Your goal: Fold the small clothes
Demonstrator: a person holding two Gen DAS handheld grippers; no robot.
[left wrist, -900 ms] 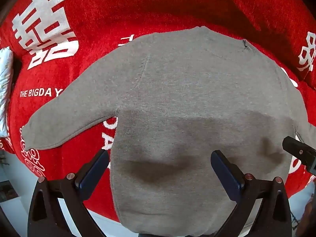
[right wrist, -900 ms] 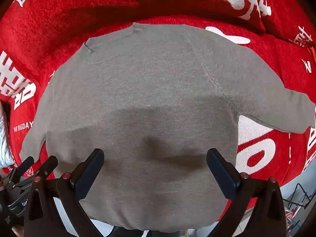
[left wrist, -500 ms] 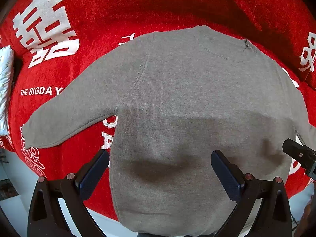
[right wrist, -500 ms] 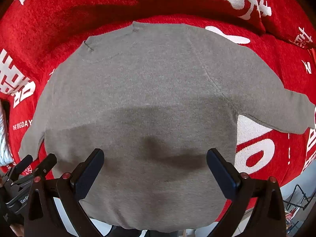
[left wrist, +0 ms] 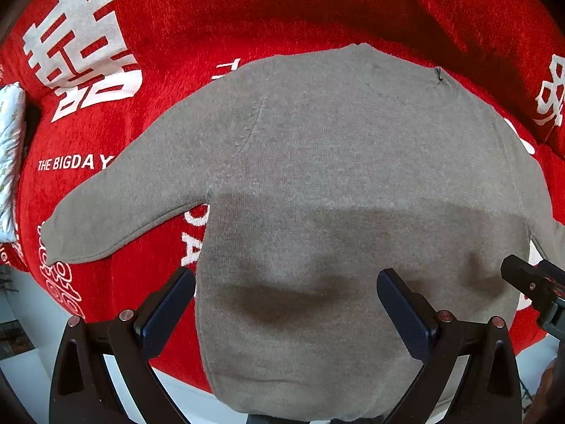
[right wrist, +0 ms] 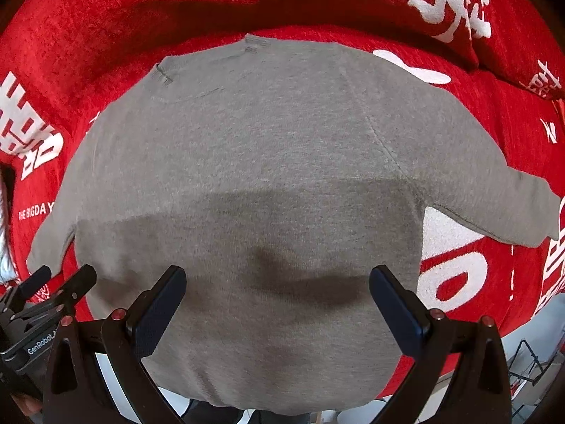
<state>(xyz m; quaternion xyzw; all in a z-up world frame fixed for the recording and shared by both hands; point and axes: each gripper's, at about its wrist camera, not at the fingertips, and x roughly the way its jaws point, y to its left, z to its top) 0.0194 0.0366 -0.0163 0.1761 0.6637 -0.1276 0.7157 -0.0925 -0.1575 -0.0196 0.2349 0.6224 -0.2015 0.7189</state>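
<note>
**Grey sweater spread flat on a red blanket**

A red blanket [left wrist: 317, 10] with white lettering covers the surface. A grey sweater [left wrist: 353, 183] lies flat on it, sleeves spread out, neckline far, hem near. The left gripper [left wrist: 286, 304] and right gripper [right wrist: 277, 300] hover above the hem, fingers wide apart, holding nothing.

There is one grey sweater [left wrist: 346, 183] with two sleeves, and it lies on one red blanket [left wrist: 247, 14] with white print. Two claws are seen: the left claw [left wrist: 286, 304] and the right claw [right wrist: 277, 300], each with two fingers spread apart. One patterned cushion [left wrist: 9, 155] shows at the left edge.
</note>
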